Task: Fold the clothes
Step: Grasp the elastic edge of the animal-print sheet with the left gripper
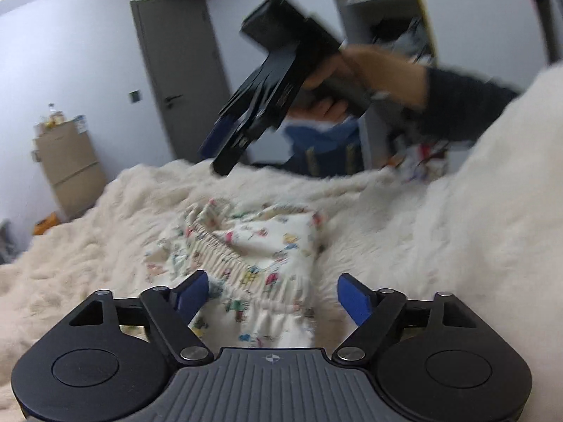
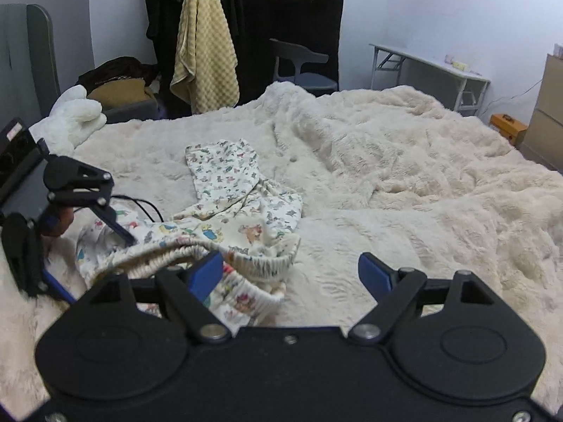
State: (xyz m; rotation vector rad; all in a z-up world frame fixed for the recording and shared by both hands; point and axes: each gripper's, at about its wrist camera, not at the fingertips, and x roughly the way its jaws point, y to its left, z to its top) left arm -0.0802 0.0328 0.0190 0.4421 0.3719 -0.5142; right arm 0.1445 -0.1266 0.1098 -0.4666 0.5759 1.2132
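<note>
Bedroom, cream fluffy bed. Printed pants crumpled mid-bed, legs running toward far edge. Left gripper jaws part-open over waistband, gripping nothing; right gripper jaws wide, empty.

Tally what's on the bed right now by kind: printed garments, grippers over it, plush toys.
Printed garments: 1, the printed pants, crumpled on the cream blanket
Grippers: 2, left gripper and right gripper, both open
Plush toys: 1, white plush toy
Total: 4
</note>
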